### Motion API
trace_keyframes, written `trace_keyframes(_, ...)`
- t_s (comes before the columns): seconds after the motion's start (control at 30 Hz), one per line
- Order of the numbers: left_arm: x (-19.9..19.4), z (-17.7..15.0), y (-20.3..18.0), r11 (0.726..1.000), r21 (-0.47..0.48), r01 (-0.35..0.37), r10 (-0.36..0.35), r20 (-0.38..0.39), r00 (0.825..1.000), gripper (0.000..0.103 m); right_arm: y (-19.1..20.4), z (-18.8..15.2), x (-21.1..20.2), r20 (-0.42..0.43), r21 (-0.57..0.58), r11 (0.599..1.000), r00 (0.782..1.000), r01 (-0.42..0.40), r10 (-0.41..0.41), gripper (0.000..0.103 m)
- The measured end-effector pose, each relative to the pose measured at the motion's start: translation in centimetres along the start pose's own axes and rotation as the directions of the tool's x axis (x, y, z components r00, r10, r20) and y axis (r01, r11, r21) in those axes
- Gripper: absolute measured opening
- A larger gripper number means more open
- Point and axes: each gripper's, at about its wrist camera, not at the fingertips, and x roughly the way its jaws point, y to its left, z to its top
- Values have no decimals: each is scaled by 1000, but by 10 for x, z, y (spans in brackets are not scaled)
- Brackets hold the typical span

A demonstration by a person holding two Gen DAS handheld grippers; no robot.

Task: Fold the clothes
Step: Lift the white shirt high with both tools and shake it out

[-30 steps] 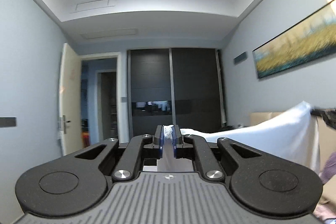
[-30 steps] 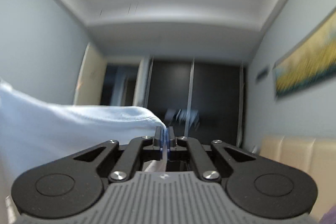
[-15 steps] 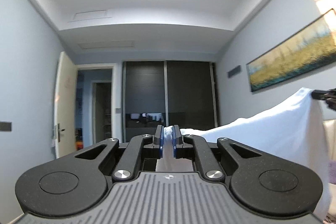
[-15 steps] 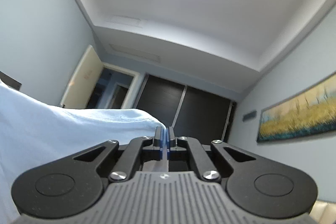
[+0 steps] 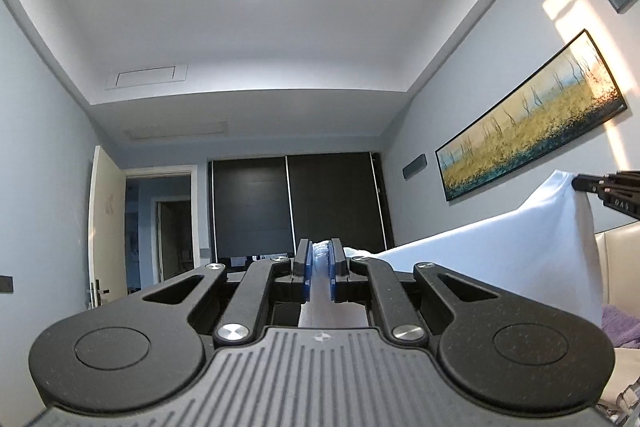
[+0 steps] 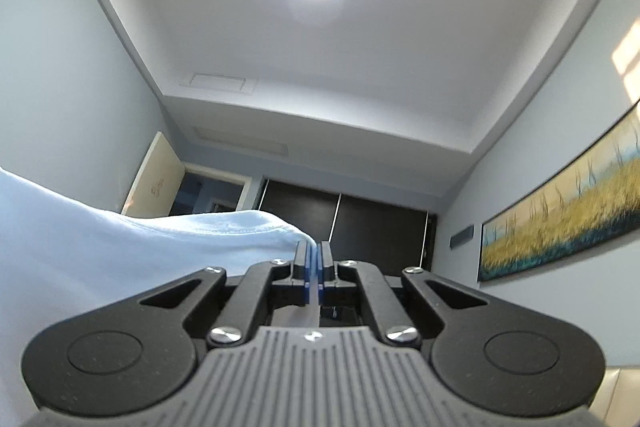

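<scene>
You have the pale blue garment [image 5: 500, 259] held up in the air, its top edge strung between the left gripper [image 5: 320, 261] and the right gripper [image 6: 314, 263], each clamped shut on a pinch of cloth. It looks light, soft and limp, sagging between the two holds, so judge corners and hems the best places to grip. Open room lies ahead toward the dark wardrobe [image 5: 296, 203]; the padded headboard [image 5: 618, 267] and purple cloth [image 5: 620, 327] crowd your right.
</scene>
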Motion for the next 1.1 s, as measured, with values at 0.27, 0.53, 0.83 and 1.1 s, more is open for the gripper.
trace_keyframes(0.27,23,-16,2,1000,13,-22,23,-81,996,6,16,-54,41,-127,12,999,991,-46,47,4)
trace_keyframes(0.53,113,-111,17,999,16,-37,40,-342,939,6,38,-137,102,-310,53,994,945,-98,109,4)
trace_keyframes(0.83,248,-296,41,998,-5,-67,47,-659,751,6,79,-298,207,-580,97,987,798,-131,163,4)
trace_keyframes(1.1,345,-472,55,992,-33,-119,40,-827,561,6,115,-477,293,-787,119,986,595,-116,164,4)
